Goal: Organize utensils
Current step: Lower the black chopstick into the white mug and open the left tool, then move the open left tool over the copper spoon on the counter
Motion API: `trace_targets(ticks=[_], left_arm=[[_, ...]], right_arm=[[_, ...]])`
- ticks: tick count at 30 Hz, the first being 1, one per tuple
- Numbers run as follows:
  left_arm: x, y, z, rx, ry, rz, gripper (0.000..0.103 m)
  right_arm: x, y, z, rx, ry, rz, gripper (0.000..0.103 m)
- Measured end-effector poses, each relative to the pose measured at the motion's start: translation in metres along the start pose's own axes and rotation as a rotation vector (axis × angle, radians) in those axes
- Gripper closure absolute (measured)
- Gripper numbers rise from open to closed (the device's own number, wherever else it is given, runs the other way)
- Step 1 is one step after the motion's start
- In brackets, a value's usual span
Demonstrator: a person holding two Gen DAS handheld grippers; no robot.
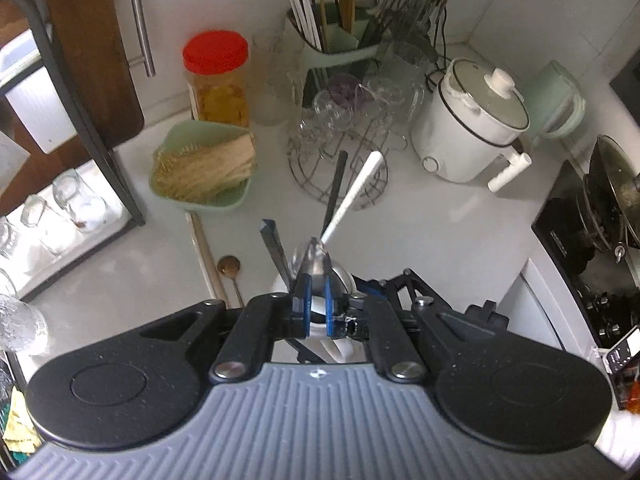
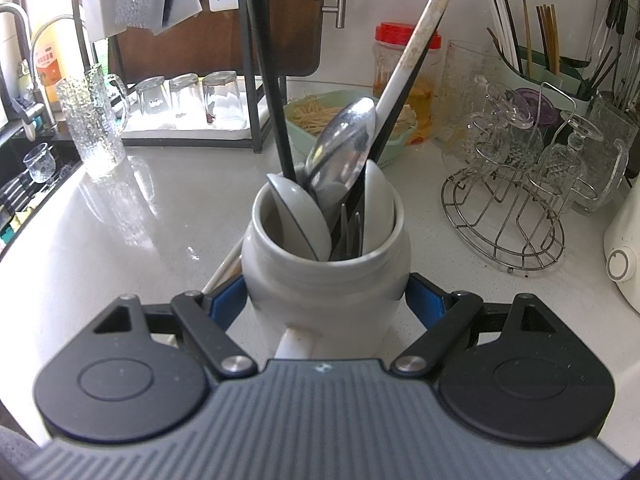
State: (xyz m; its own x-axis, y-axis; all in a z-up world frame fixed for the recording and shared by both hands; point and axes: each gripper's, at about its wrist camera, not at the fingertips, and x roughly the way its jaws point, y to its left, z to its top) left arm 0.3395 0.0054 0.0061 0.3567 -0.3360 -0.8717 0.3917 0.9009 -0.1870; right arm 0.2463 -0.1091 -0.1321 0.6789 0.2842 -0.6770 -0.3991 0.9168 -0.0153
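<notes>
**A:** Start with your left wrist view. What are you holding?

**B:** Your left gripper [image 1: 316,280] is clamped narrow on a metal spoon [image 1: 314,258], its bowl sticking up between the blue pads. You're right above the white jar [image 1: 344,280], which is mostly hidden under the fingers. A black utensil [image 1: 334,192] and a white one [image 1: 354,196] lean out of it. One brown spoon [image 1: 229,266] lies loose on the counter [image 1: 440,220], beside a long pale stick.

**A:** And the right wrist view?

**B:** Your right gripper [image 2: 326,300] is spread wide around the jar [image 2: 326,280], its blue pads against both sides, steadying it. Inside are two white ceramic spoons [image 2: 302,216], a fork, the black and white handles, and the metal spoon [image 2: 344,152] standing bowl-up.

**A:** So which step is this?

**B:** Dropping the spoon into the jar, I'd say. Next you need to let go with the left, lift clear of the handles, and probably go for the brown spoon.
</notes>
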Motion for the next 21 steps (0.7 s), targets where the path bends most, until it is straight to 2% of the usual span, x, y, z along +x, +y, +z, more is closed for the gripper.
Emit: trace_targets(ticks=[2,7,10,17,21], left_arm=[[-0.003,0.001,-0.003,-0.013,-0.022,0.000,0.094],[-0.015,0.004,-0.016,-0.035,-0.100,0.020,0.066],[-0.023,0.008,-0.027,-0.056,-0.152,0.038,0.059],[-0.034,0.025,-0.050,-0.139,-0.248,0.080,0.054],[-0.029,0.031,-0.063,-0.170,-0.286,0.130,0.052]], right_arm=[[0.000,0.000,0.000,0.001,-0.002,0.000,0.015],[0.000,0.000,0.000,-0.001,-0.002,-0.002,0.015],[0.000,0.000,0.001,-0.004,-0.002,-0.003,0.015],[0.000,-0.001,0.002,0.003,-0.001,-0.012,0.015],[-0.001,-0.002,0.001,0.017,-0.002,-0.020,0.015]])
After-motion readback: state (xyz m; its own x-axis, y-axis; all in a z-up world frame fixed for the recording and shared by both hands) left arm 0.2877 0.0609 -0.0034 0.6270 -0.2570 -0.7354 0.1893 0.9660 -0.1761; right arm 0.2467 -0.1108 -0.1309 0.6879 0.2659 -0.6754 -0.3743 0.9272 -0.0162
